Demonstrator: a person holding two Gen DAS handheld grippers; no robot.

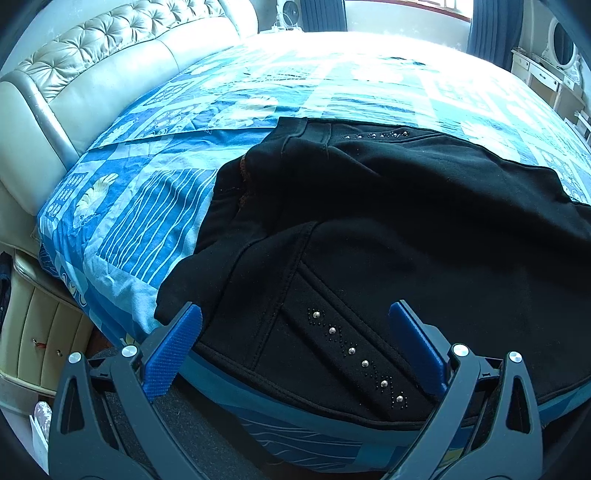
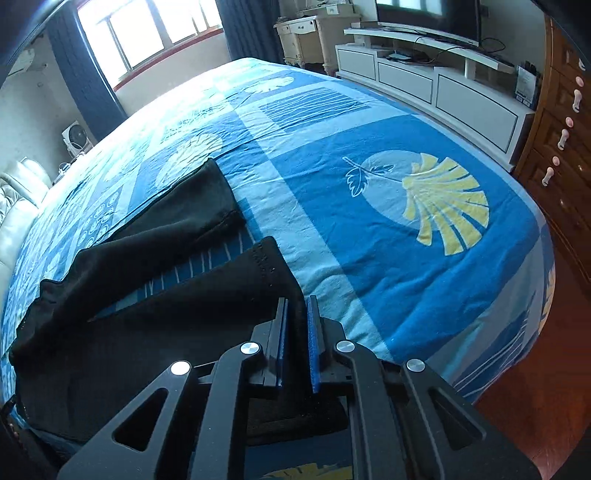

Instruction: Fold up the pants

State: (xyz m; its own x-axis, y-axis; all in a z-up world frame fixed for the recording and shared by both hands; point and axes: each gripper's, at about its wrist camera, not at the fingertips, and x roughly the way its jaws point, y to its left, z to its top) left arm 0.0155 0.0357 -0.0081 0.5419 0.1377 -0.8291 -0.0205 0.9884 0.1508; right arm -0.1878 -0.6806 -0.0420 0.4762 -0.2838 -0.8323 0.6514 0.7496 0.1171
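Note:
Black pants [image 1: 388,221] lie spread on a bed with a blue patterned cover [image 1: 147,206]. In the left wrist view the waistband end, with a row of silver studs [image 1: 356,350], is nearest. My left gripper [image 1: 295,325] is open, its blue pads on either side of the waistband near the bed's front edge. In the right wrist view the two legs [image 2: 177,266] lie apart, with their hems toward the foot of the bed. My right gripper [image 2: 296,306] is nearly shut around the hem edge of the nearer leg [image 2: 266,266].
A tufted cream headboard [image 1: 92,62] bounds the bed on the left. A white TV stand [image 2: 436,85] and wooden drawers [image 2: 554,155] stand beyond the foot. A window [image 2: 147,33] and dark curtains are at the far side. Open bed cover [image 2: 388,206] lies right of the legs.

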